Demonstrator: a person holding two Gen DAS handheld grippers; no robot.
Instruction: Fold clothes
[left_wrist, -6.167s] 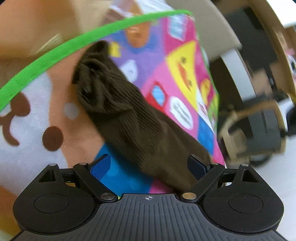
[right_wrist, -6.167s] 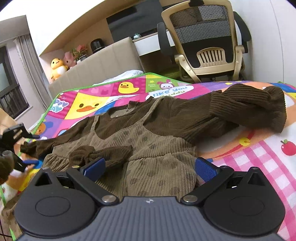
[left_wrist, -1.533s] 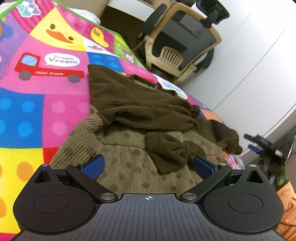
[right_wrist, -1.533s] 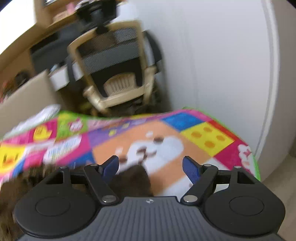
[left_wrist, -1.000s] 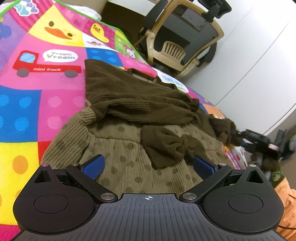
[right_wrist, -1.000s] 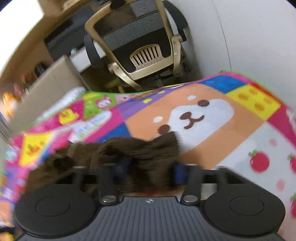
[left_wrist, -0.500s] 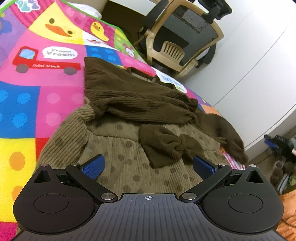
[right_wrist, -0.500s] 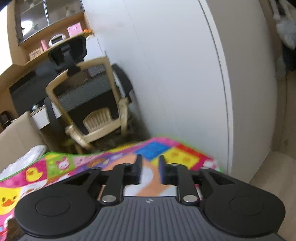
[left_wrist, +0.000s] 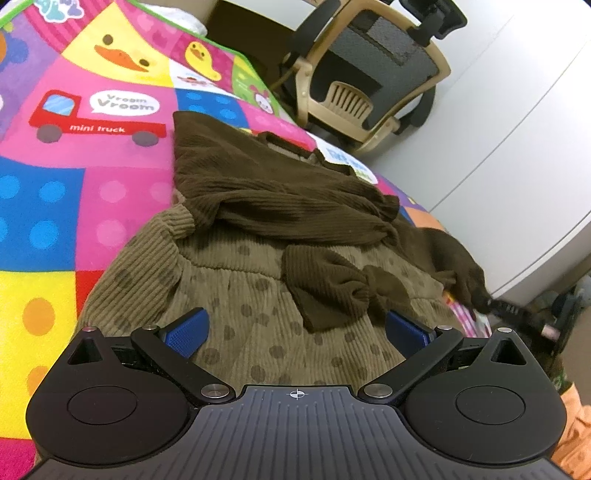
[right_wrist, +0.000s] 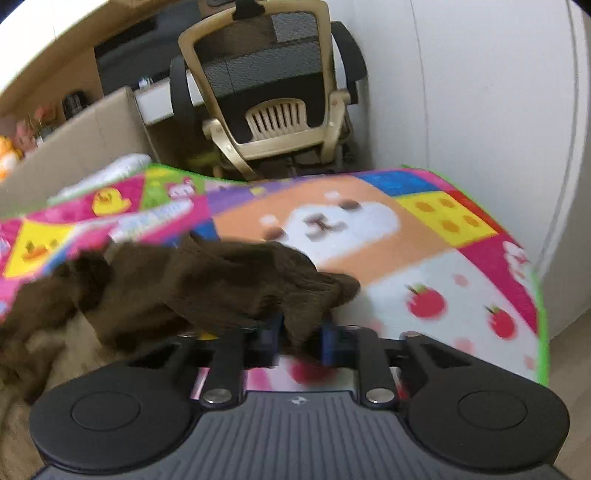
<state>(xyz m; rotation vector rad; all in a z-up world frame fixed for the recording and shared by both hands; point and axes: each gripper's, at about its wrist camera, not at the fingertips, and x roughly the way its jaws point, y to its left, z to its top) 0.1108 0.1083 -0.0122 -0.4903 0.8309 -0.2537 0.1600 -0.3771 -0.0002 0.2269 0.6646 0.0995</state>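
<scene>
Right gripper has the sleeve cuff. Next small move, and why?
Probably carry the dark sleeve inward across the dress. The right gripper is shut on its cuff, the other sleeve already lies folded over the chest, and the left gripper hovers open.

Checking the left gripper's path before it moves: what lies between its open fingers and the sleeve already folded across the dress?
In the left wrist view, the left gripper faces the dotted olive skirt, then the dark brown bow, before the folded sleeve.

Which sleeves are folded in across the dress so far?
One only. The left sleeve lies folded across the dress; the right sleeve still trails out onto the mat, pinched in the right claw.
</scene>
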